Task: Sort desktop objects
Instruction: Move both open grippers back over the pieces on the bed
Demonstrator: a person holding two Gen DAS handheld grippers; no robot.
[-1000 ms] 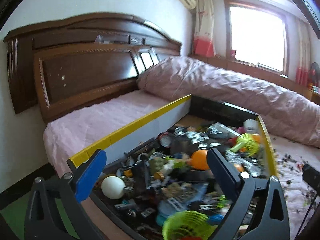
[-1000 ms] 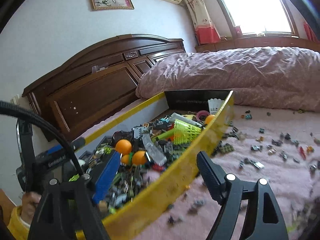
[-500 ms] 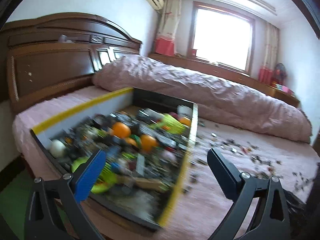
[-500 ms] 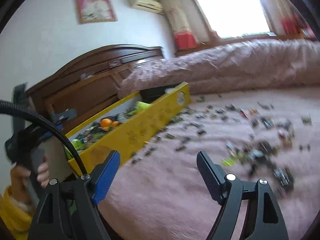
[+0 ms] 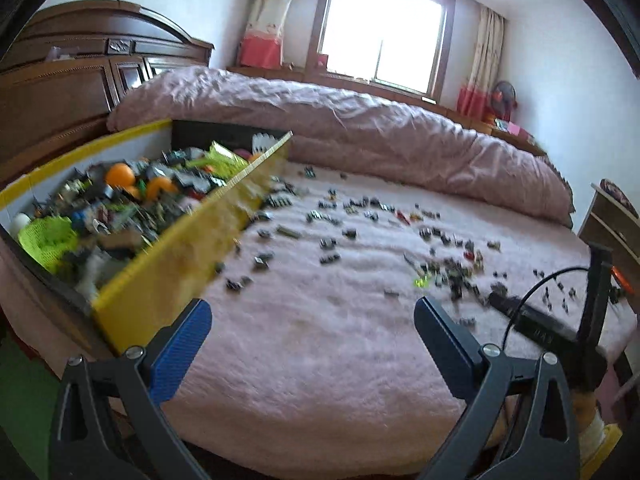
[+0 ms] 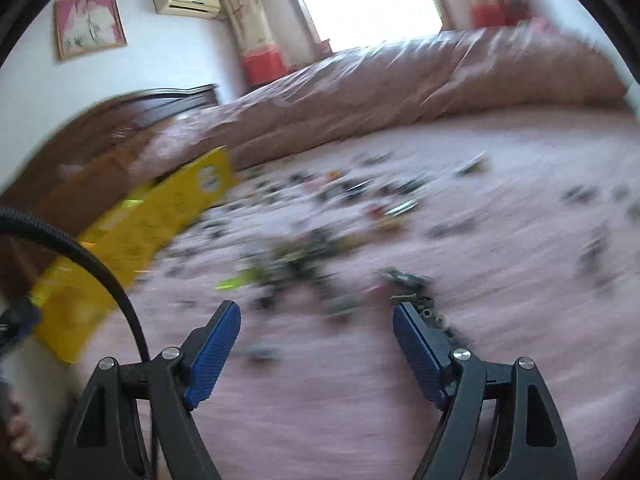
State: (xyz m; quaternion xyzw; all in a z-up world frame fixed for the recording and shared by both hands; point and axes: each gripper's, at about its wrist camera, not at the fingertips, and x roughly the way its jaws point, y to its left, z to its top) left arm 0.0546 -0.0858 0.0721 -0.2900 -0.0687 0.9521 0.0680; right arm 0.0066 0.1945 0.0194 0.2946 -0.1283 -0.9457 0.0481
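Choosing one piece is the step in hand, judging by how both tools face the loose bits (image 5: 404,236) strewn over the pink bedspread (image 5: 320,360) with nothing yet picked. The left gripper (image 5: 312,330) has its jaws spread wide and empty above bare cover near the bed's front edge. The right gripper (image 6: 316,334) is likewise wide open and holds nothing; a dark cluster of bits (image 6: 304,264) lies just beyond its tips, though that view is badly smeared.

To do this well, the person would probably let the blur settle first, then single out a piece lying apart from its neighbours, bring the jaws down astride it and close slowly. The cover looks soft and fuzzy, so small pieces may sink into the pile or tip; a low, near-flat approach risks snagging fabric.

A yellow-walled box (image 5: 176,264) sits on the bed's left part, heaped with mixed clutter including orange balls (image 5: 120,176) and a lime mesh thing (image 5: 48,236). Which pile is source and which is goal cannot be told.

Behind runs a rolled quilt (image 5: 400,136), a dark wood headboard (image 5: 60,92) at left, a bright window (image 5: 384,36) with curtains, and a cable (image 5: 532,292) crossing at right.
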